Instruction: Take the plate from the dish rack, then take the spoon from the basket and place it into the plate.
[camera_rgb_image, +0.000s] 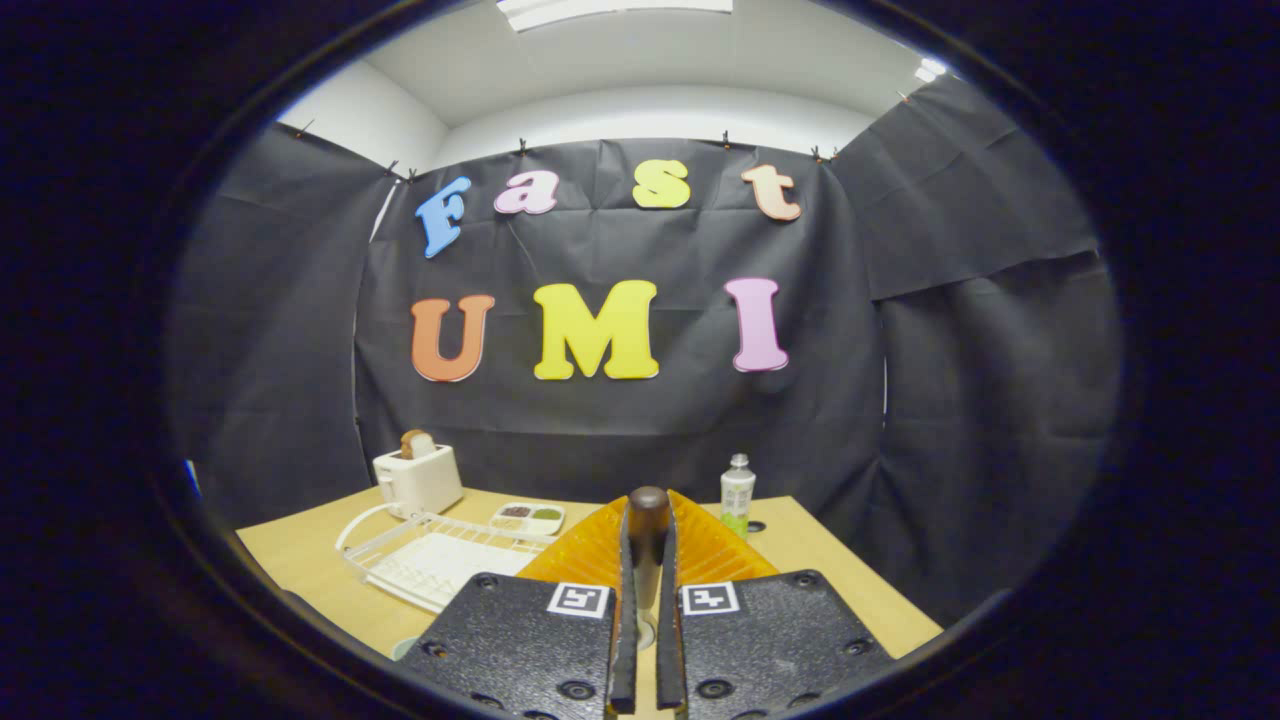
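1. A light wooden table (300, 560) stands in front of black cloth walls.
2. One gripper (647, 560): its two orange fingers (590, 555) are nearly closed on one dark brown rounded spoon handle (648, 525).
3. One white wire dish rack (430, 560) lies left of the fingers.
4. Beyond it are one white toaster (418, 478), one small divided tray (528, 517) and one bottle (738, 495).

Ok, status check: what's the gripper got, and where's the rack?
Gripper shut on dark spoon handle, held upright between the fingers. Dish rack ahead left on table, no plate visible in it. Toaster behind rack, bottle ahead right.
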